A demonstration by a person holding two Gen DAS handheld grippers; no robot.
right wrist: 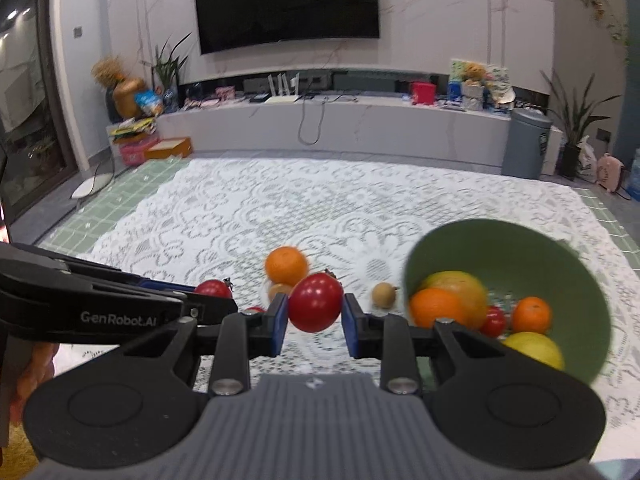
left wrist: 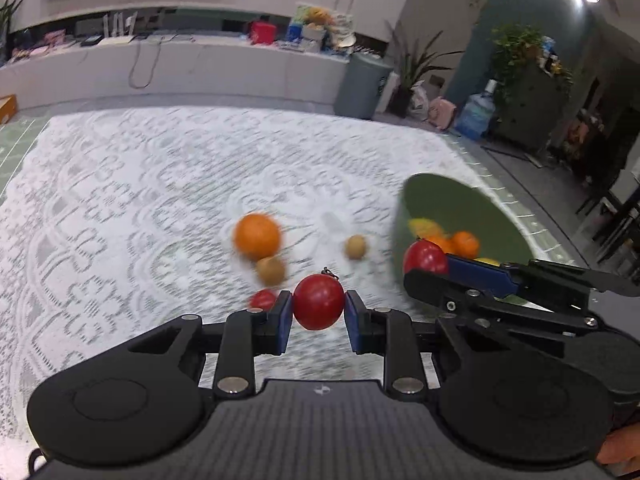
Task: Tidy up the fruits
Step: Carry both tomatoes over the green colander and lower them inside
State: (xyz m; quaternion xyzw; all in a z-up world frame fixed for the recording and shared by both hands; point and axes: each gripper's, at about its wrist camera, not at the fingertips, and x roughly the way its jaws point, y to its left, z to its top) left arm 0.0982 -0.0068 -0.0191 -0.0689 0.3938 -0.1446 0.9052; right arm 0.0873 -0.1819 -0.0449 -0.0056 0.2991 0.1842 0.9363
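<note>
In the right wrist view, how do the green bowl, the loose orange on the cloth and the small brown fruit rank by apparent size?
1. green bowl
2. loose orange
3. small brown fruit

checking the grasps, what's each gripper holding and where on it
Each holds a red tomato across its round middle, one blue pad on either side: left gripper on one tomato, right gripper on another tomato.

left gripper (left wrist: pixel 319 307) clamped, right gripper (right wrist: pixel 315 307) clamped
</note>
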